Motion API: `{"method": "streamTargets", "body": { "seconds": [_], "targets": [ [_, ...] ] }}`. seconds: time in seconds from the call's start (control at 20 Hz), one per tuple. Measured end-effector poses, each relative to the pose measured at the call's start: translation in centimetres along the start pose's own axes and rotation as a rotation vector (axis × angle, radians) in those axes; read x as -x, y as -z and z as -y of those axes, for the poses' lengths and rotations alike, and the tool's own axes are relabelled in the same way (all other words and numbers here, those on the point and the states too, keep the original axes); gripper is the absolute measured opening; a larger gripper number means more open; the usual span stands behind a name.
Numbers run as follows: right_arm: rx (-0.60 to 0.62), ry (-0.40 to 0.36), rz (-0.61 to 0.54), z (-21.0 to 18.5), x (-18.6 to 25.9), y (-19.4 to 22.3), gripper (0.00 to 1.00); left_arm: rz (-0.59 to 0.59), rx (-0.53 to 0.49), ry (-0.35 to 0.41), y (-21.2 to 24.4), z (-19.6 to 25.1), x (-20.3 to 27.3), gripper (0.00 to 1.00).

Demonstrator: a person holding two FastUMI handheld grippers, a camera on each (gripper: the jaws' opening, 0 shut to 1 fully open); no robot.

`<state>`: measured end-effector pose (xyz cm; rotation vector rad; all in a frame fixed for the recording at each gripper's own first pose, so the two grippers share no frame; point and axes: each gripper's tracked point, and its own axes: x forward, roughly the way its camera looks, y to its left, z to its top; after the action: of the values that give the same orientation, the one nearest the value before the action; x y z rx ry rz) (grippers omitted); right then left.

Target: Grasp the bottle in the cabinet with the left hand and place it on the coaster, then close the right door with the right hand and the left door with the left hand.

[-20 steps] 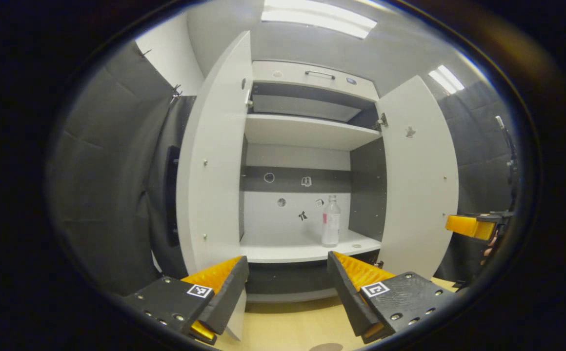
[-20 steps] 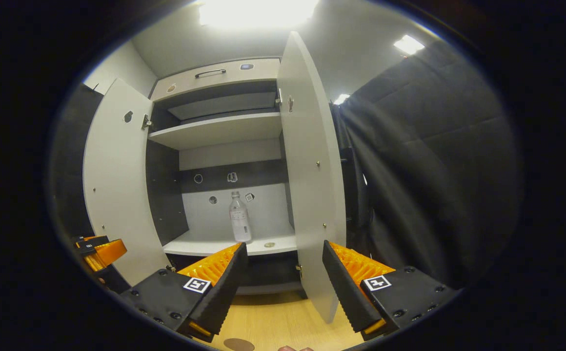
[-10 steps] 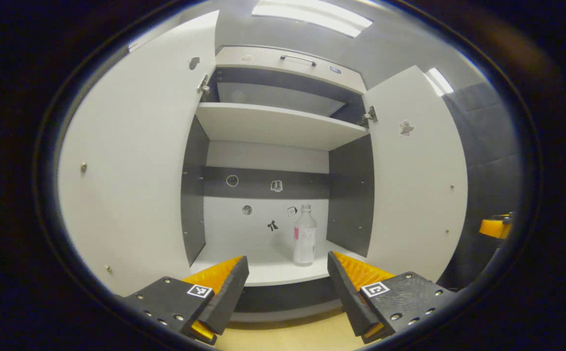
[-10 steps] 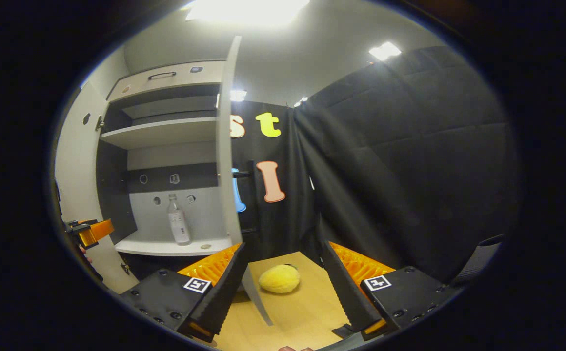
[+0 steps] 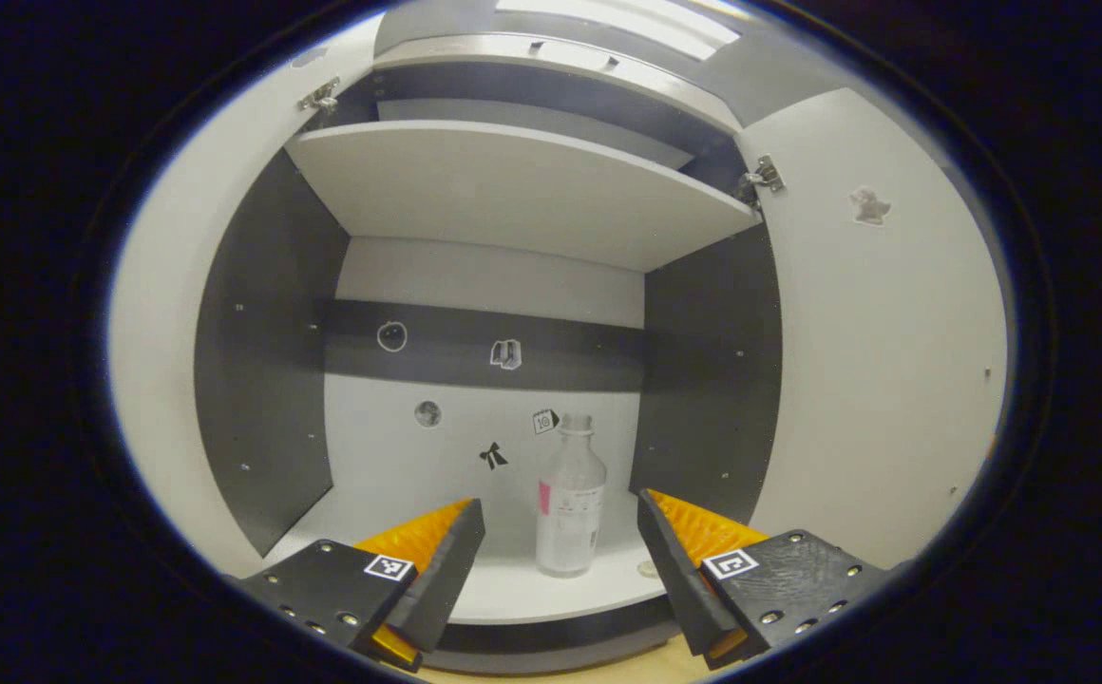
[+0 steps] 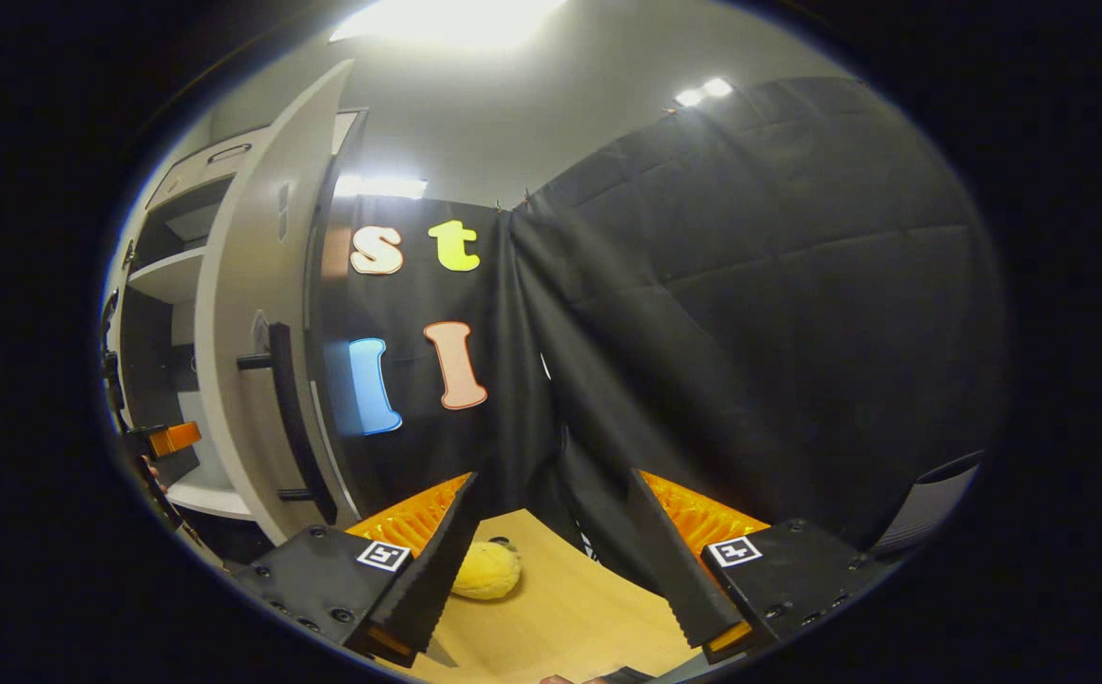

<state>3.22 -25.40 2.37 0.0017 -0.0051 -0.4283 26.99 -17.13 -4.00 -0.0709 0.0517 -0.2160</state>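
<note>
L tool (image 5: 560,532) open, facing upright bottle (image 5: 568,508) on cabinet shelf (image 5: 513,594); R tool (image 6: 551,532) open, empty.

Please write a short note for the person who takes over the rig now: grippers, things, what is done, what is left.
Left gripper: open, empty, aimed at the bottle, not touching it.
Right gripper: open, empty, turned toward the booth wall, beside the right door.
Bottle stands upright on the lower shelf of the cabinet. Both doors open.
Done: nothing.
Left: grasp the bottle, set it on the coaster, close right door, then left door.
</note>
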Motion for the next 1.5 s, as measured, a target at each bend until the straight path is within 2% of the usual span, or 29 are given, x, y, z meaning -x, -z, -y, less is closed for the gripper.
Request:
{"method": "streamTargets", "body": {
  "seconds": [0.2, 0.45, 0.5, 0.55, 0.6, 0.65, 0.7, 0.75, 0.85, 0.9, 1.25, 1.4, 1.45, 1.5],
  "targets": [
    [0.011, -0.008, -0.006, 0.4, -2.8, 0.2, 0.98, -0.014, -0.007, 0.002, 1.1, 0.6, -4.7, 0.94],
    [-0.002, -0.006, -0.024, 1.1, -5.2, 1.3, 0.98, -0.025, -0.048, 0.015, 1.9, 1.6, -7.9, 0.94],
    [-0.004, -0.002, -0.028, 1.5, -5.5, 1.5, 0.98, -0.033, -0.049, 0.019, 2.3, 1.7, -8.5, 0.89],
    [-0.005, 0.001, -0.031, 1.6, -5.7, 1.6, 0.98, -0.041, -0.044, 0.023, 2.6, 1.9, -8.8, 0.94],
    [-0.007, 0.003, -0.033, 1.8, -6.1, 1.9, 0.98, -0.05, -0.037, 0.023, 3.1, 1.8, -9.3, 0.89],
    [-0.009, 0.004, -0.034, 1.8, -6.4, 1.9, 0.98, -0.055, -0.035, 0.022, 3.3, 1.8, -9.8, 0.89],
    [-0.008, 0.005, -0.033, 1.9, -6.8, 1.9, 0.98, -0.06, -0.037, 0.018, 3.6, 1.9, -10.1, 1.0],
    [-0.006, 0.005, -0.034, 2.0, -7.2, 1.8, 0.98, -0.07, -0.043, 0.018, 3.8, 2.0, -10.4, 0.92],
    [-0.004, 0.002, -0.042, 2.0, -7.7, 2.1, 0.98, -0.074, -0.066, 0.007, 3.8, 1.9, -10.6, 0.91],
    [-0.004, -0.003, -0.046, 2.0, -8.2, 2.4, 0.98, -0.074, -0.068, 0.012, 3.9, 2.0, -10.9, 0.69],
    [-0.005, -0.054, -0.053, 1.6, -10.4, 2.9, 0.98, -0.067, -0.073, 0.009, 3.3, 2.7, -10.4, 0.69],
    [-0.011, -0.086, -0.071, 1.6, -11.6, 3.7, 0.98, -0.038, -0.081, 0.004, 1.7, 3.2, -8.5, 0.69],
    [-0.007, -0.094, -0.078, 1.7, -12.0, 3.9, 0.98, -0.027, -0.083, 0.0, 1.1, 3.3, -7.7, 0.73],
    [-0.005, -0.103, -0.088, 1.4, -12.4, 4.2, 0.98, -0.019, -0.086, -0.005, 0.5, 3.3, -6.9, 0.69]
  ]
}}
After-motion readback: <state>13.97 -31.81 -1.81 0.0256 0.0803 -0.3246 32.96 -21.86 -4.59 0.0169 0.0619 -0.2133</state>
